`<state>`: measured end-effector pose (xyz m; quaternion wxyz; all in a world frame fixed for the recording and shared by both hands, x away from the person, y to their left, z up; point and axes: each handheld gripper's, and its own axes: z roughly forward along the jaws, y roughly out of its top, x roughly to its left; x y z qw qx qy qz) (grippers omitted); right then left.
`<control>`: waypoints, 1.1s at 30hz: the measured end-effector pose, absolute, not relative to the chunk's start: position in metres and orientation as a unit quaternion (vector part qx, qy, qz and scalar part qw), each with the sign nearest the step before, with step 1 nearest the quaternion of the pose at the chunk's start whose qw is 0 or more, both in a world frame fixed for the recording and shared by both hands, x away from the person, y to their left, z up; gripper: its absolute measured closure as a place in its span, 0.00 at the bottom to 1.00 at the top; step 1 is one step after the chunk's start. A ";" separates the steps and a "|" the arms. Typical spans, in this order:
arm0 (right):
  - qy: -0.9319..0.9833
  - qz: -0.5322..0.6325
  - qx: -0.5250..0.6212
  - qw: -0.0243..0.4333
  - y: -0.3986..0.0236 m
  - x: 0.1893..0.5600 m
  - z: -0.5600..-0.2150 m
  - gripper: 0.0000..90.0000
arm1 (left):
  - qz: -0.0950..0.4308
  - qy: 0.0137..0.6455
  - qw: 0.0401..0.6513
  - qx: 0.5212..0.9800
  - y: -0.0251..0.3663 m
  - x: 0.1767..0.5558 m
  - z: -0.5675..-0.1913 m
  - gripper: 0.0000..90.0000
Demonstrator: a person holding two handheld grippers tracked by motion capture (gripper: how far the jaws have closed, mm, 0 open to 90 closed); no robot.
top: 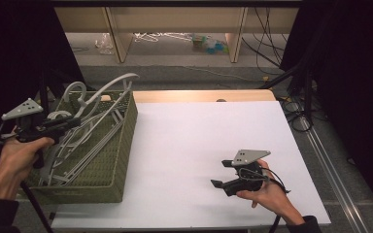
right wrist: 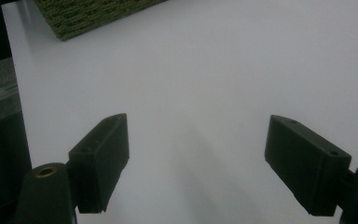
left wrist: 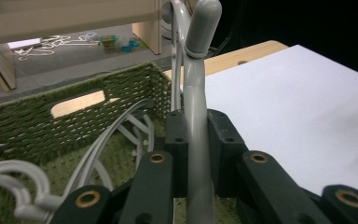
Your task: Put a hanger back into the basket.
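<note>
Your left gripper (left wrist: 198, 154) clamps a grey hanger (left wrist: 196, 107), its shaft running toward 12 o'clock over the basket (top: 121, 145); right gripper (right wrist: 205, 163) stands wide open, empty.

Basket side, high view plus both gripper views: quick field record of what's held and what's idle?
left tongs: shut on grey hanger, clamped between the pads
hanger pile: more grey hangers in green woven basket
basket place: left side of white table
right tongs: open, nothing between them, low over the bare table
</note>
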<state>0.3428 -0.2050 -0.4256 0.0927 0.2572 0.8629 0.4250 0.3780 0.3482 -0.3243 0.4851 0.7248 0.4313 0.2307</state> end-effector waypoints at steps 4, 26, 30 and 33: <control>0.862 0.424 0.260 0.092 -0.205 0.342 -0.426 0.25 | 0.229 0.440 0.483 0.721 0.357 0.380 -0.330 0.88; 0.866 0.420 0.258 0.088 -0.204 0.344 -0.429 0.25 | 0.207 0.459 0.465 0.728 0.384 0.373 -0.358 0.88; 0.864 0.421 0.260 0.090 -0.205 0.344 -0.428 0.25 | 0.198 0.462 0.460 0.732 0.383 0.377 -0.361 0.88; 0.864 0.422 0.259 0.089 -0.205 0.344 -0.428 0.26 | 0.191 0.466 0.453 0.736 0.381 0.381 -0.364 0.88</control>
